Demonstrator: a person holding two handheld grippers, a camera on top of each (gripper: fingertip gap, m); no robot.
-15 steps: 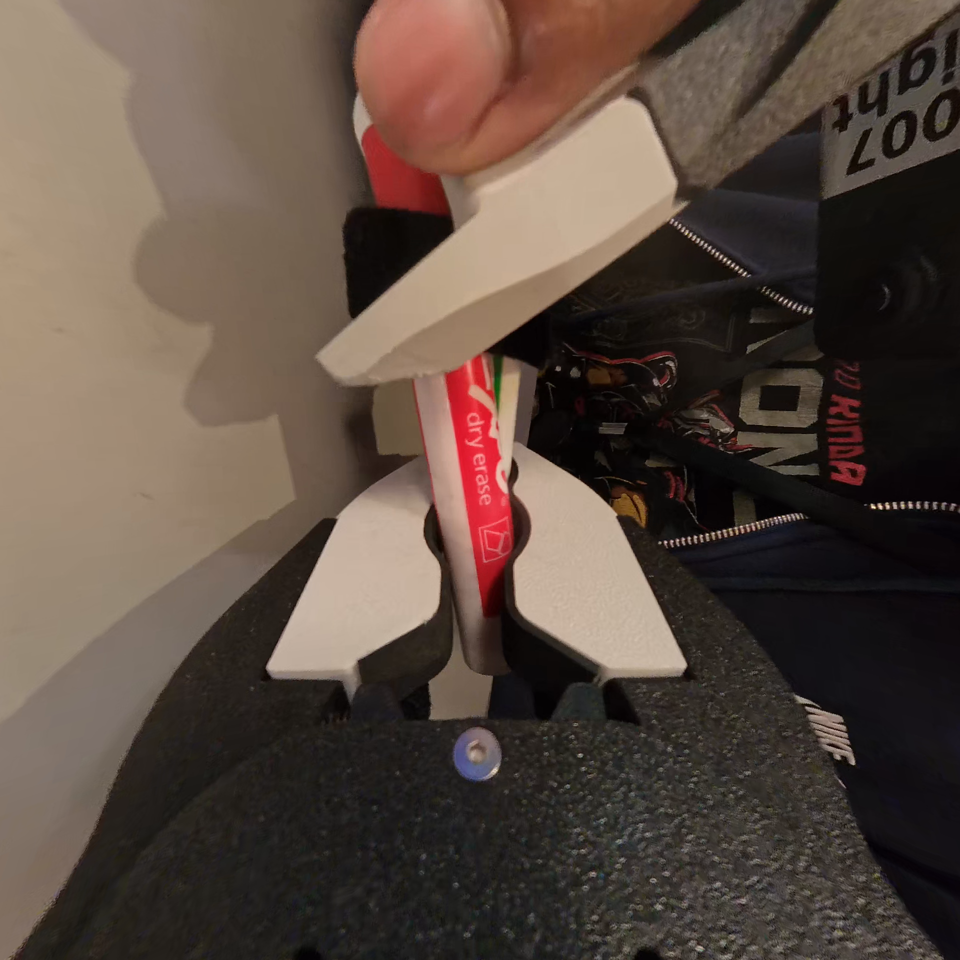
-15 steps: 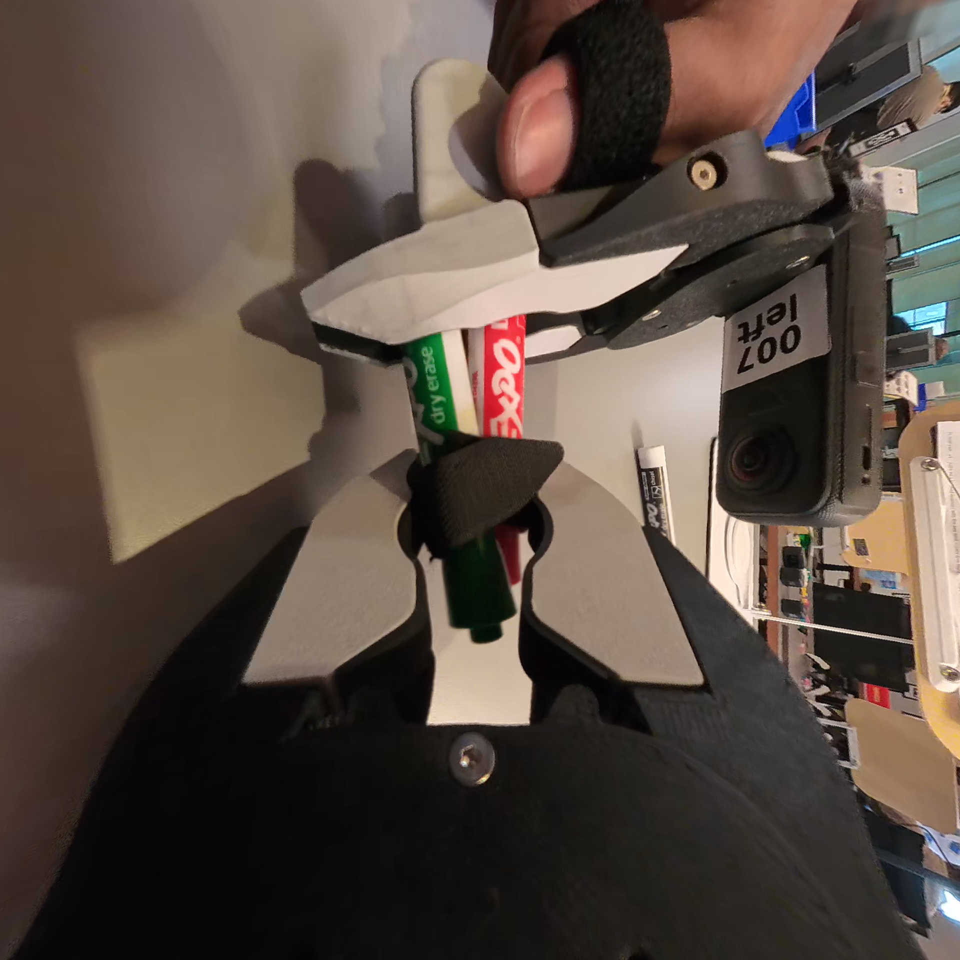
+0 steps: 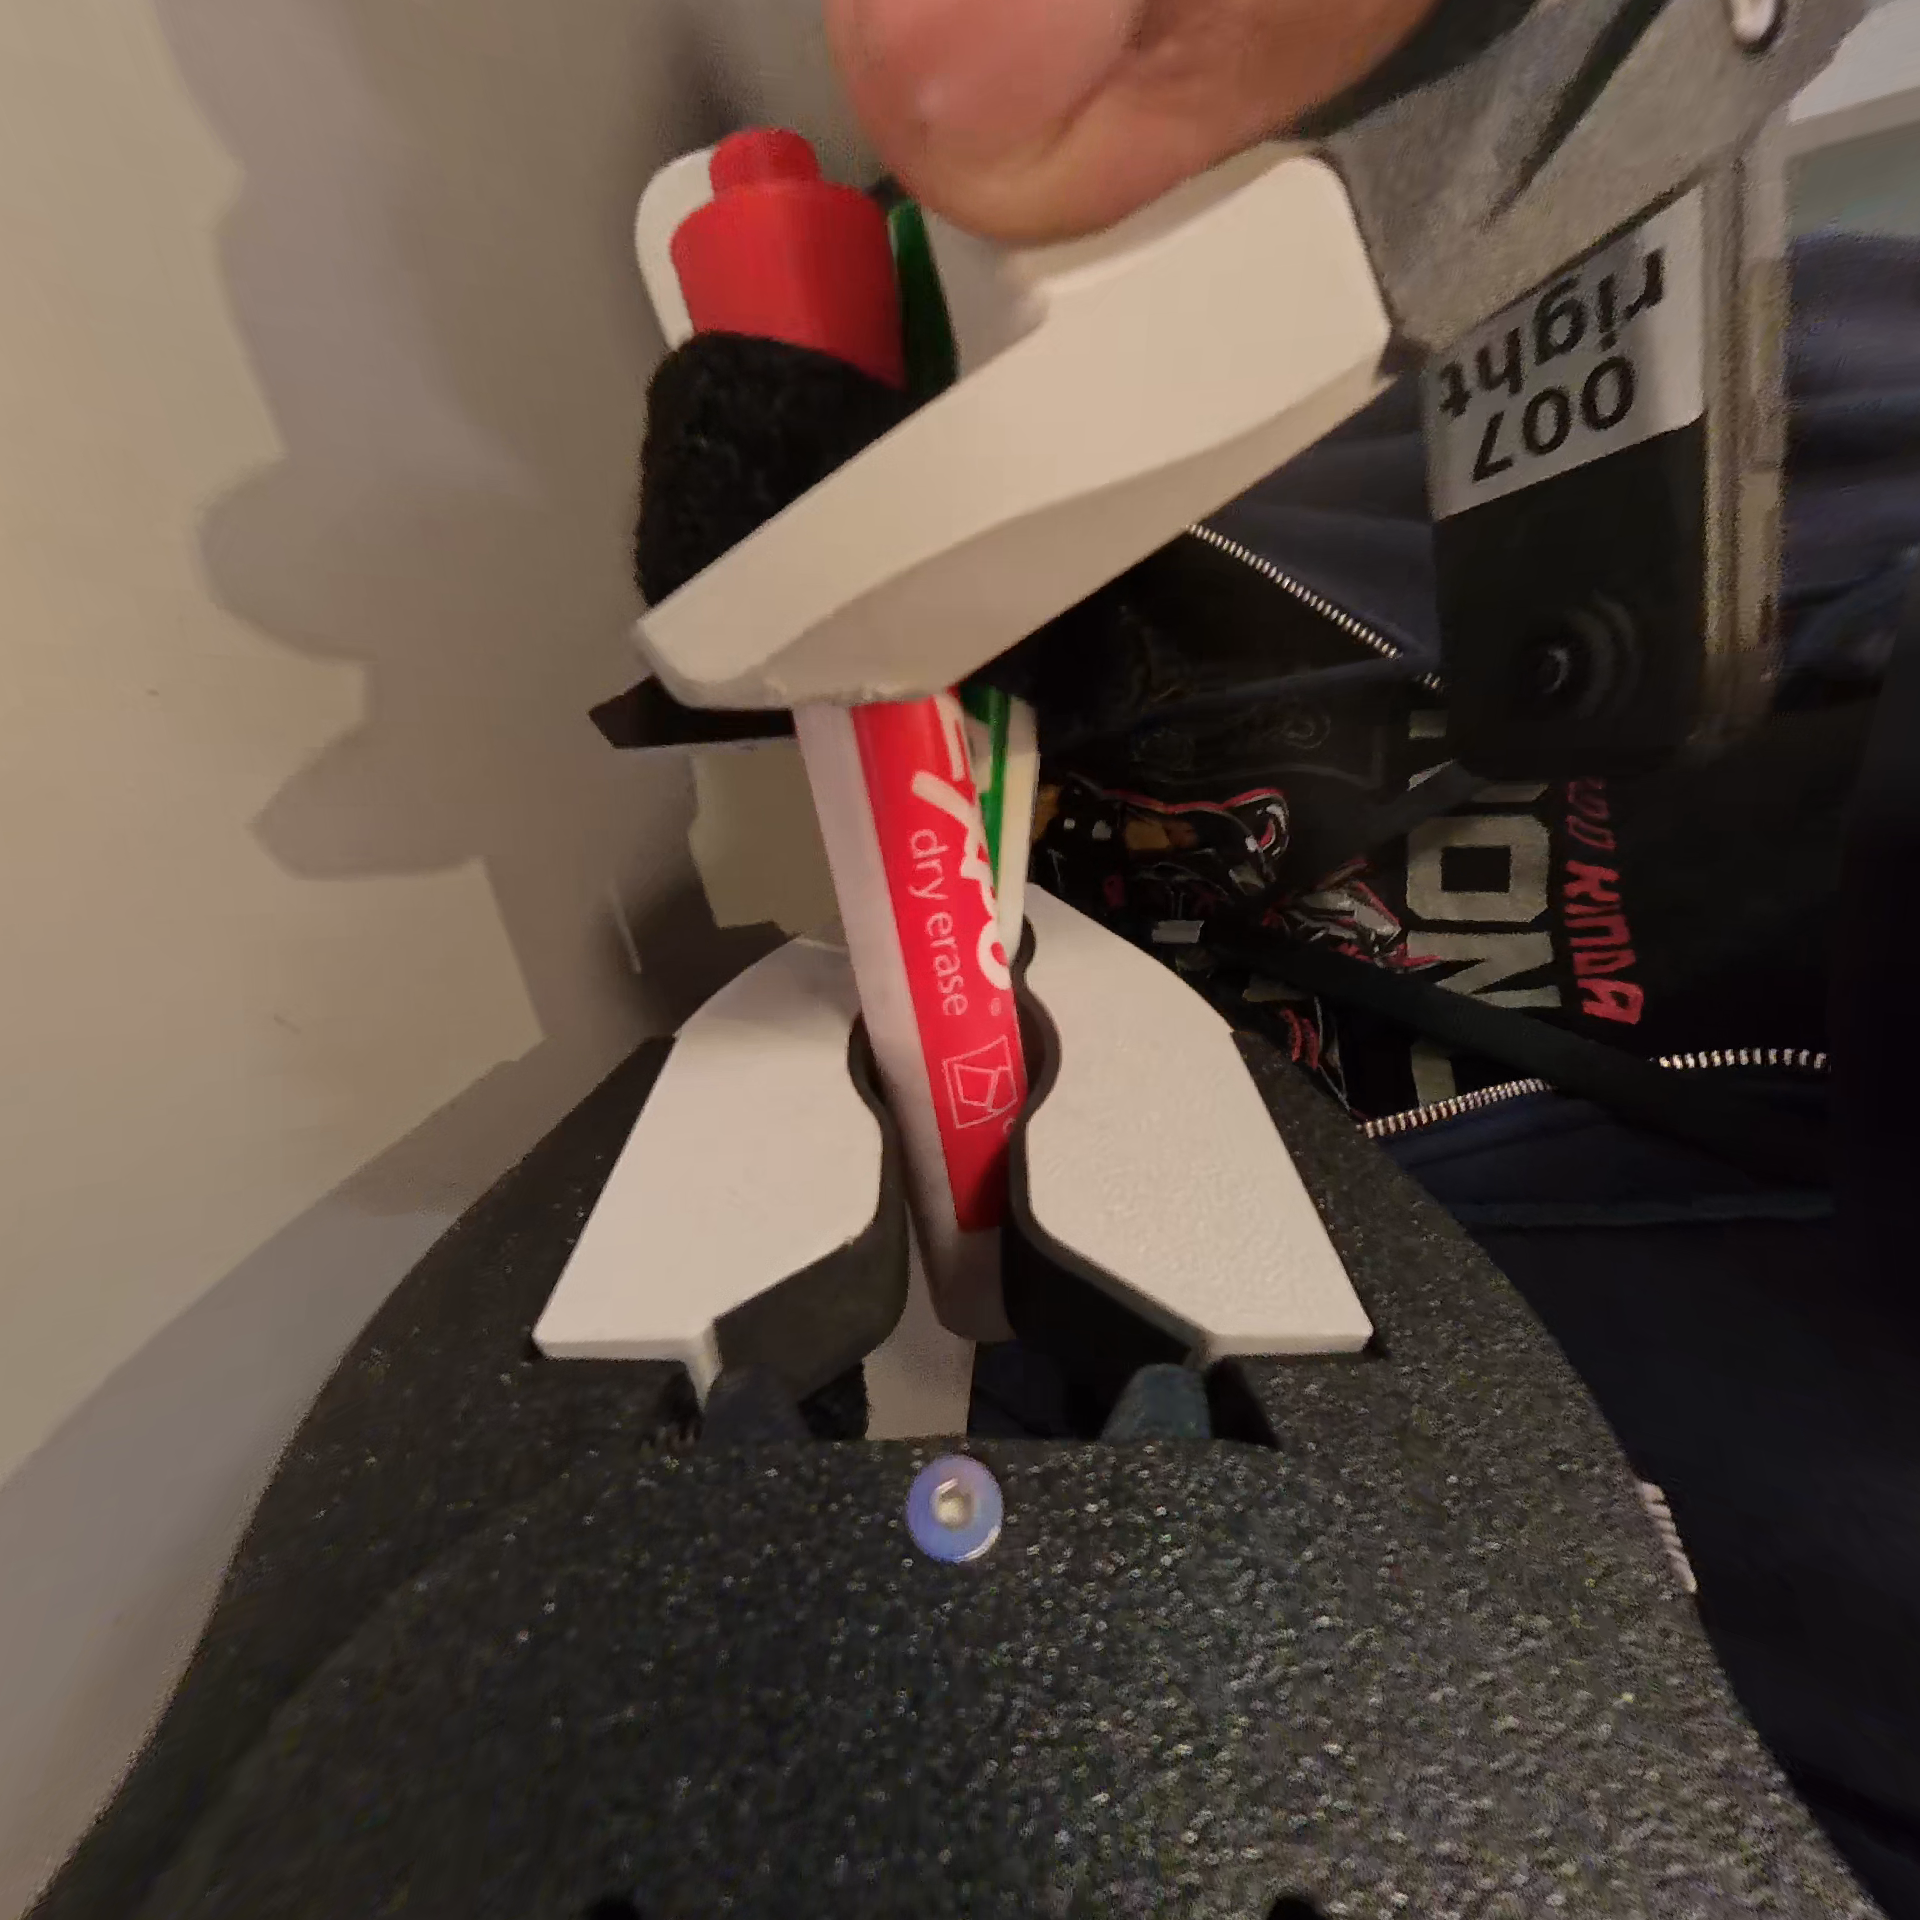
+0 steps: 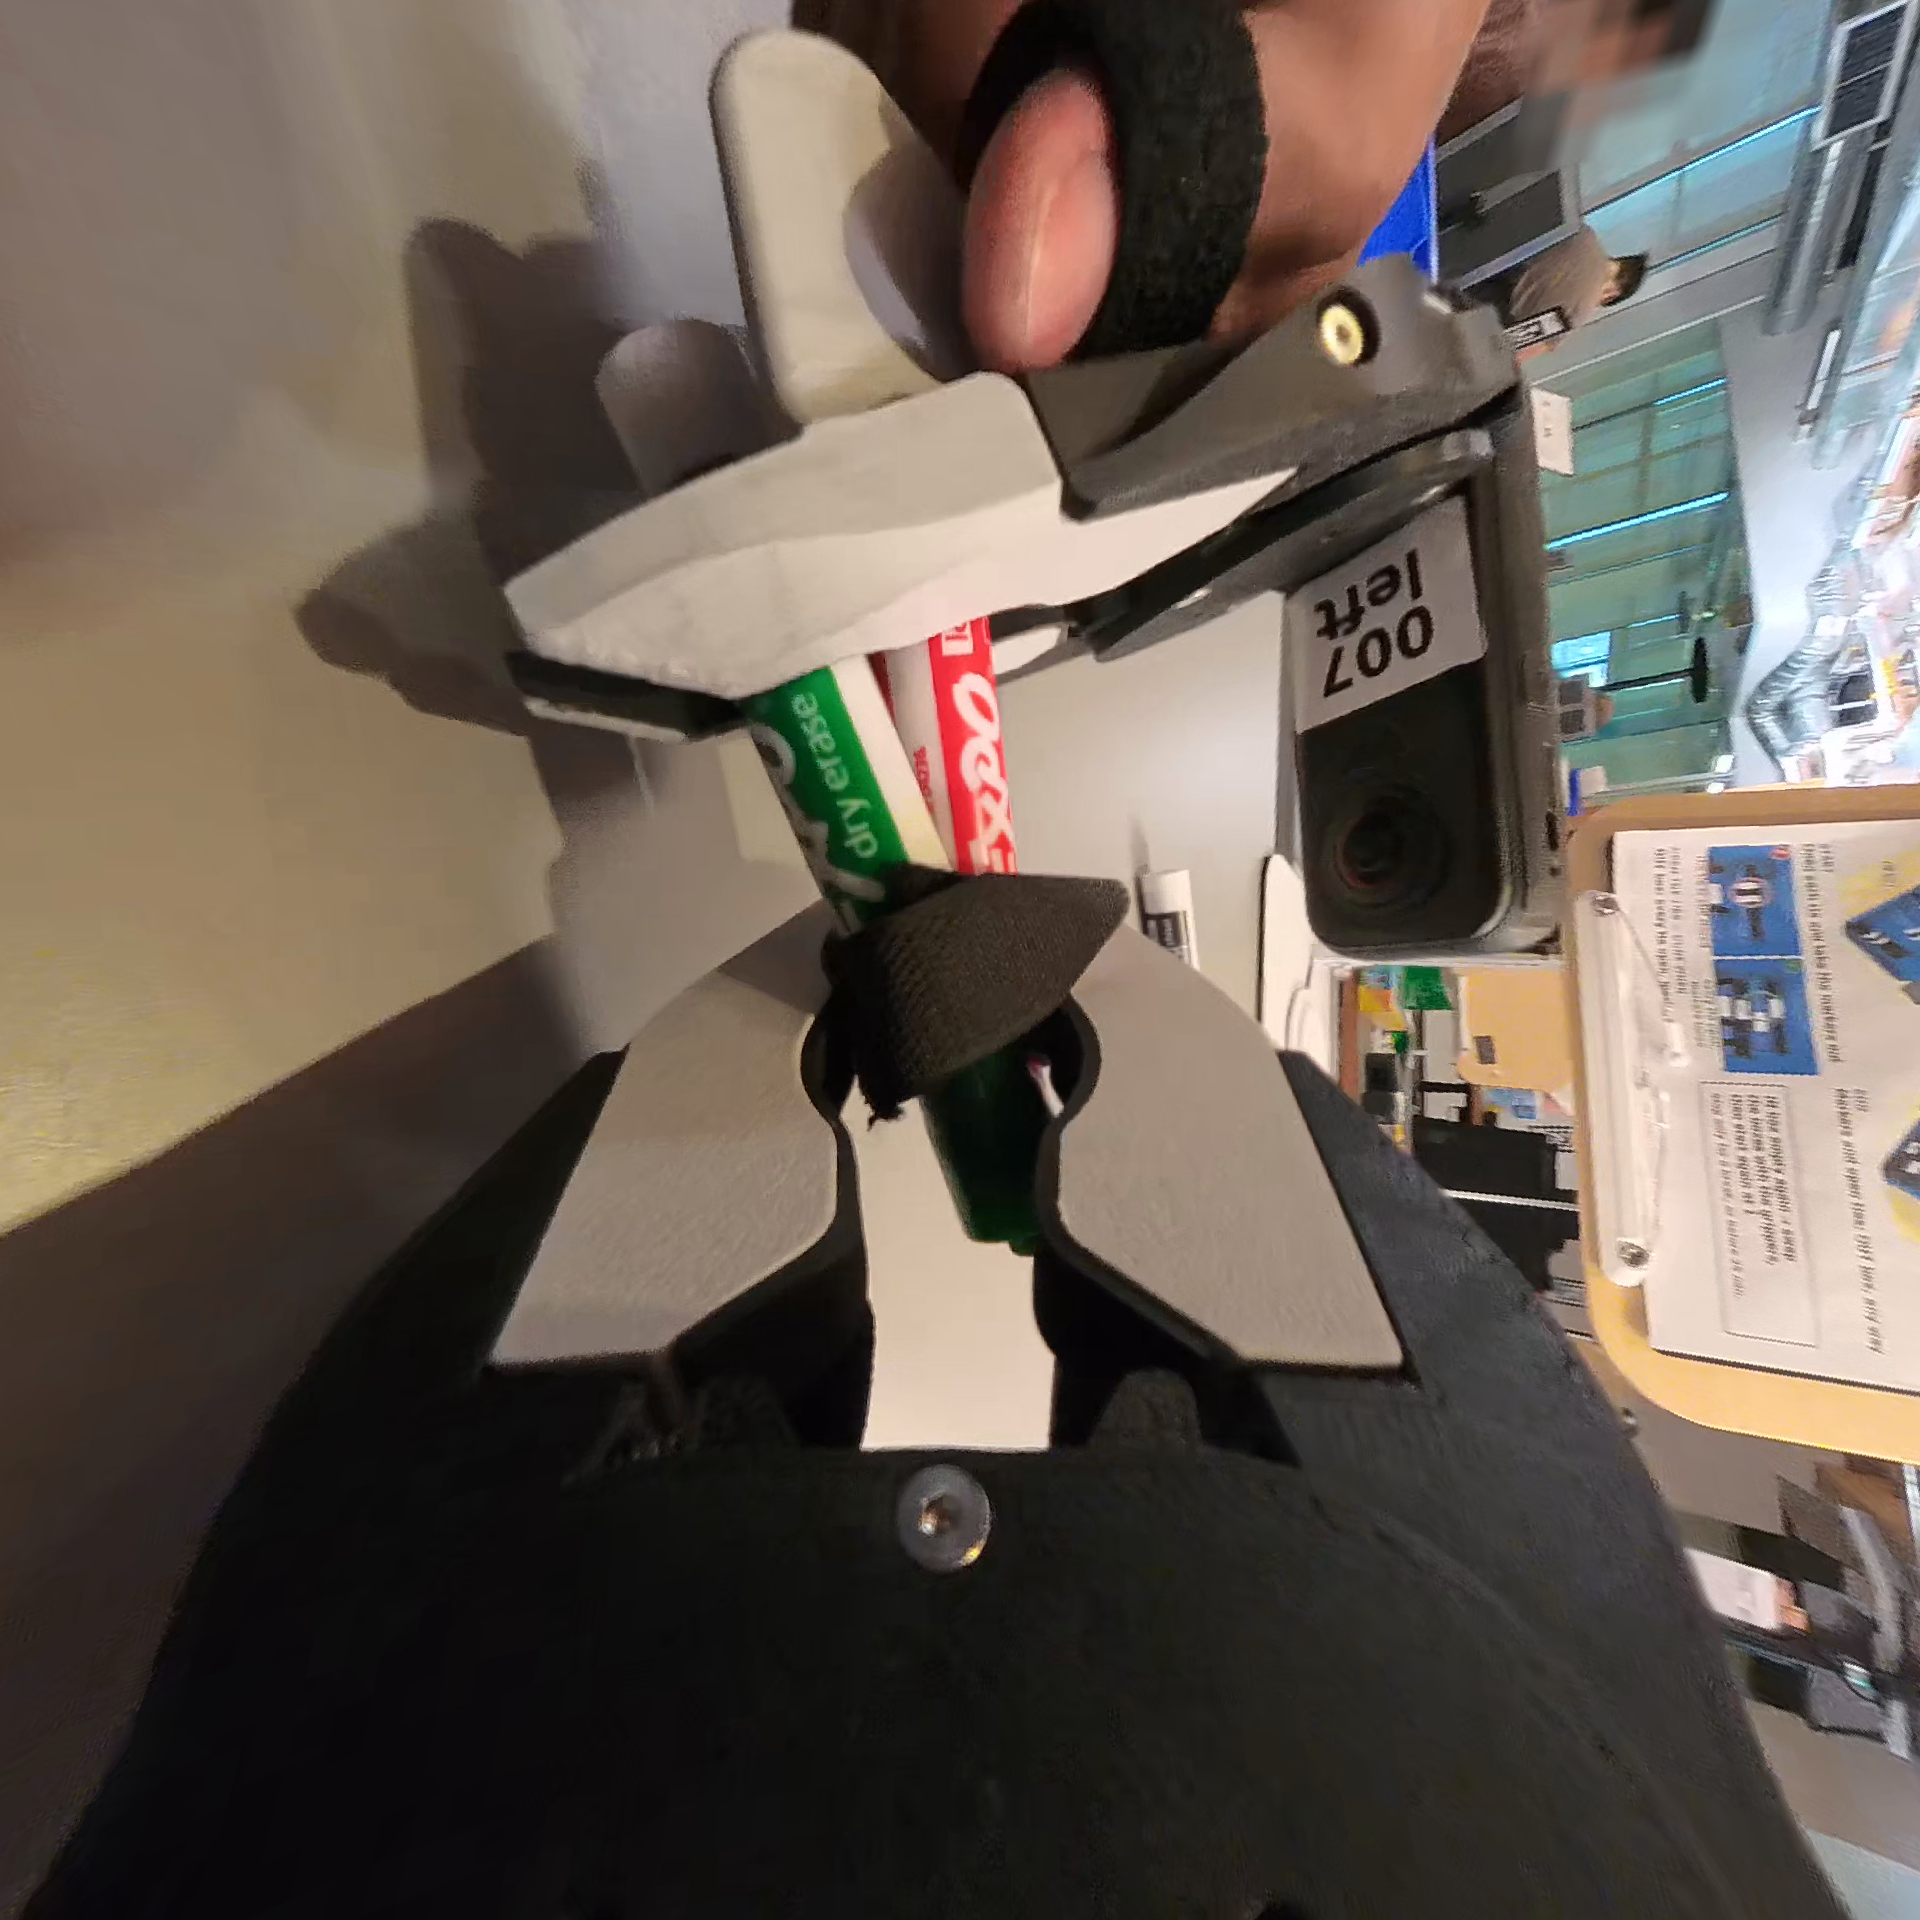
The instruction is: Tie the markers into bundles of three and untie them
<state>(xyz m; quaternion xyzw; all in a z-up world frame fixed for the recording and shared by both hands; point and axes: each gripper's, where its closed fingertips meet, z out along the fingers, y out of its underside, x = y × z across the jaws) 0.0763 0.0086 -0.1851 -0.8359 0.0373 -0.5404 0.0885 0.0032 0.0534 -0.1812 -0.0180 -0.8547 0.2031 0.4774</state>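
Left wrist view: marker bundle [image 3: 940, 997] is clamped low by the left gripper [image 3: 951, 1049], while the black strap [image 4: 971, 982] at its cap end is pinched by the right gripper [image 4: 951, 1060]; markers may be dragged out if the strap snags.

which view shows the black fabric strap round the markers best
The right wrist view: the black fabric strap sits unobstructed between the right gripper fingers, wrapped around the green marker and red marker. The left wrist view shows only part of the strap, half hidden behind a white gripper finger.
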